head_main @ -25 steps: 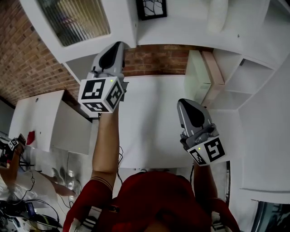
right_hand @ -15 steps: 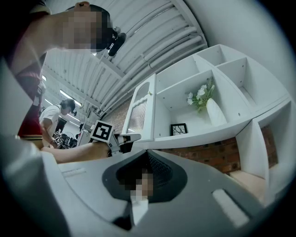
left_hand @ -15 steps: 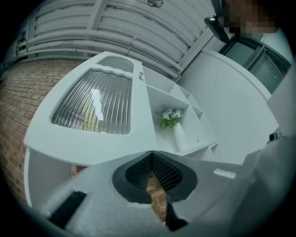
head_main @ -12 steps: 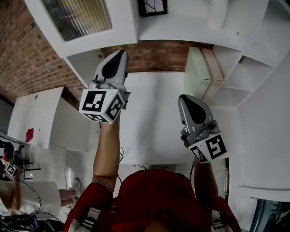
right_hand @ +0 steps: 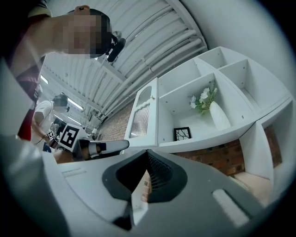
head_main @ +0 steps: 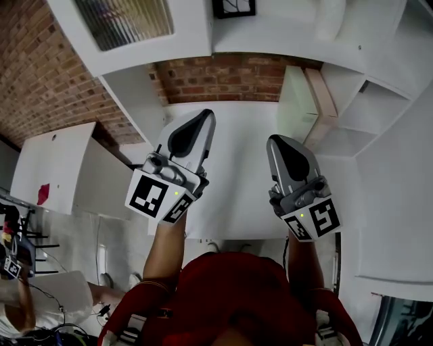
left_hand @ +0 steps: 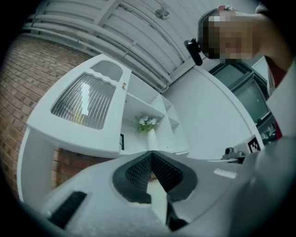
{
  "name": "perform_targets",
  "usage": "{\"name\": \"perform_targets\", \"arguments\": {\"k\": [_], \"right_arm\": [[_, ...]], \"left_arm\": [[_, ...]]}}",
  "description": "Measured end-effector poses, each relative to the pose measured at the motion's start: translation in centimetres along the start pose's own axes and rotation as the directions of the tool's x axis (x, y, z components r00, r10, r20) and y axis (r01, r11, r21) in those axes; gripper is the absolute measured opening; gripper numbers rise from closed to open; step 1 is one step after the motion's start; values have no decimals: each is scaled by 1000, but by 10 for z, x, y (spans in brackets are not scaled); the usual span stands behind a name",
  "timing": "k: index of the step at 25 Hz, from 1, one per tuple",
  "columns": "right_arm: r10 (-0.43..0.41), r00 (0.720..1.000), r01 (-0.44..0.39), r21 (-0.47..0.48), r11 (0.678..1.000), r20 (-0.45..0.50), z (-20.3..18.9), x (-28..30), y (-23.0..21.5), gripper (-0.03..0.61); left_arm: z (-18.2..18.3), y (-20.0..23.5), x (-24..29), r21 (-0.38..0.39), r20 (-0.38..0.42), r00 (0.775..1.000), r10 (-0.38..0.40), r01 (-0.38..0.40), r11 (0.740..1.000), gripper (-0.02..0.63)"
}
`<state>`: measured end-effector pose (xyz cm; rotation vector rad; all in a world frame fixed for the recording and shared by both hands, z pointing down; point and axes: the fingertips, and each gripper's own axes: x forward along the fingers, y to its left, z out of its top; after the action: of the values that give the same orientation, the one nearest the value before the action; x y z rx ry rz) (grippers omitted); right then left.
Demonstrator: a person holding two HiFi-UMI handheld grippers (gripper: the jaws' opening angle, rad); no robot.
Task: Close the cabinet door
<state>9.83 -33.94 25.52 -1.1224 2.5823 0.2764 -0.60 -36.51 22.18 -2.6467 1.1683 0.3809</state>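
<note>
The white cabinet door (head_main: 125, 23) with its ribbed glass pane is at the upper left of the head view and looks flush with the cabinet front. It also shows in the left gripper view as the cabinet door (left_hand: 83, 102) and in the right gripper view as the cabinet door (right_hand: 141, 118). My left gripper (head_main: 206, 115) hangs below and to the right of the door, apart from it, shut and empty. Its jaws meet at the left gripper (left_hand: 151, 153). My right gripper (head_main: 277, 140) is held beside it, also shut on nothing, as the right gripper (right_hand: 148, 152) shows.
Open shelves (head_main: 358, 115) lie to the right of the door, with a white vase of flowers (right_hand: 215, 113) and a framed picture (head_main: 233, 7). A brick wall (head_main: 223, 78) sits behind a white counter (head_main: 230, 182). Another person (head_main: 13, 297) is at the lower left.
My left gripper has dropped down and to the right, away from the door's lower edge. The right gripper has stayed where it was.
</note>
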Motion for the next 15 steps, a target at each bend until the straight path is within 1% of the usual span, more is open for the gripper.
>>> {"name": "perform_targets", "arguments": {"k": [3,6,15], "right_arm": [[17,1000,-17,4,1000,3,-1,-1,8,13],[28,1000,-28,8,1000,10,0,-3,14,12],[22,999,-22,4,1000,26,2,-17,16,12]], "left_arm": [[-2,-16,-9,-15,1,1000,-23,23,1000,2],[-5,-23,-17,-32,-3,1000,-24,24,999,2],[-16,-48,-19,-53,-9,998,-59,59,997,2]]}}
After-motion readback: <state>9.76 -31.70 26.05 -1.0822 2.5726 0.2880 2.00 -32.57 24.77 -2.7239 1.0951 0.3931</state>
